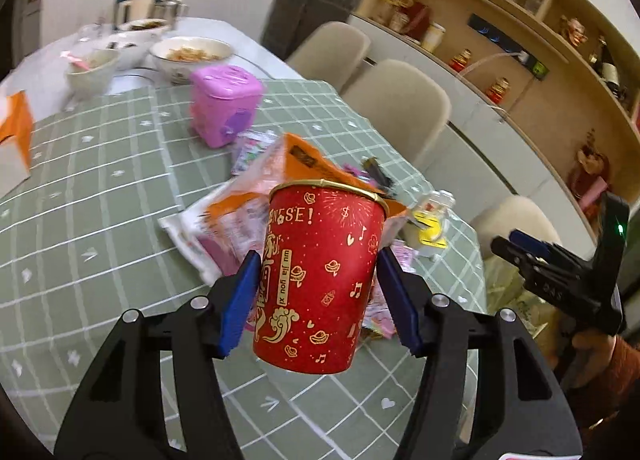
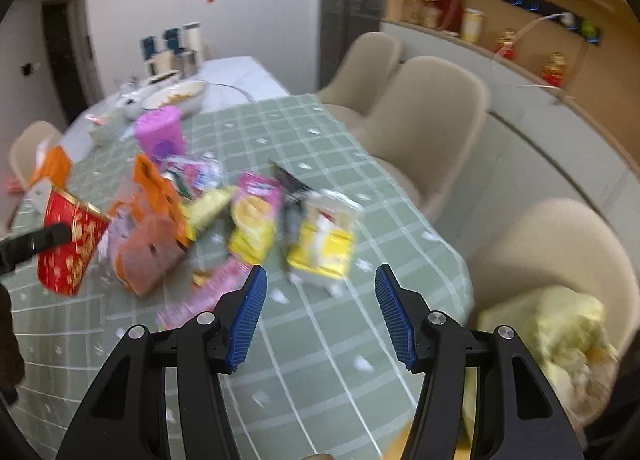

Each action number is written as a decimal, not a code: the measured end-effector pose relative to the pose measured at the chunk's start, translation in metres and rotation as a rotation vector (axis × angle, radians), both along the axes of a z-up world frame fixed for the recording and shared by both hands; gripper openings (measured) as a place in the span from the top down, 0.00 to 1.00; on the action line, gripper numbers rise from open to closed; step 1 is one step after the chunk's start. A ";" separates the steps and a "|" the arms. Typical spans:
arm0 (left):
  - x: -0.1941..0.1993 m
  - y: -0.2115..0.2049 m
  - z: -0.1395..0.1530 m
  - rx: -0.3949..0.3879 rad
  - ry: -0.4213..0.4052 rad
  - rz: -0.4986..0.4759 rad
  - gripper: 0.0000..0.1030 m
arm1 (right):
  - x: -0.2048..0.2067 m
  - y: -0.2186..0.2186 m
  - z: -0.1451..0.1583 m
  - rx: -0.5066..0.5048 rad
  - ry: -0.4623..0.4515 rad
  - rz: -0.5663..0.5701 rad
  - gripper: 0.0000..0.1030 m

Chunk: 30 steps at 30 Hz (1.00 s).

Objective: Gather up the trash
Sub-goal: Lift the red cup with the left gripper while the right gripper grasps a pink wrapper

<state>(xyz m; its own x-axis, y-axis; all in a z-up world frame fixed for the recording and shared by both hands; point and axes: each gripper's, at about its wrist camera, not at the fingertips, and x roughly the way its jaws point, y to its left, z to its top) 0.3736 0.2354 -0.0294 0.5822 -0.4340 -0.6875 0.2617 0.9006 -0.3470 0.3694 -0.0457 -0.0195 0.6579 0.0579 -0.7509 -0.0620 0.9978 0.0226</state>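
Note:
My left gripper (image 1: 318, 284) is shut on a red paper cup (image 1: 320, 280) with gold print and holds it upright above the green checked tablecloth (image 1: 100, 180). The cup also shows at the left of the right wrist view (image 2: 68, 244). Behind it lies a pile of wrappers: an orange and white bag (image 1: 248, 196), pink packets (image 2: 256, 188) and a yellow and white packet (image 2: 324, 236). My right gripper (image 2: 318, 308) is open and empty, just in front of the yellow packet. It shows at the right of the left wrist view (image 1: 520, 248).
A pink plastic box (image 1: 224, 104) stands behind the pile. Bowls with food (image 1: 192, 56) sit at the table's far end. Beige chairs (image 2: 432, 124) line the right side, one holding a yellow bag (image 2: 560, 340). An orange box (image 1: 16, 132) is at the left.

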 end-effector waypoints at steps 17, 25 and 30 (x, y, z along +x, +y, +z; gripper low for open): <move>-0.029 -0.002 -0.027 0.070 0.140 0.267 0.44 | 0.040 0.044 -0.088 0.134 0.145 0.297 0.85; -0.041 -0.024 -0.015 0.041 0.069 0.186 0.44 | 0.021 0.012 -0.050 0.184 0.093 0.259 0.88; -0.040 -0.024 -0.002 0.044 0.037 0.129 0.44 | 0.001 0.017 -0.018 0.173 0.025 0.221 0.88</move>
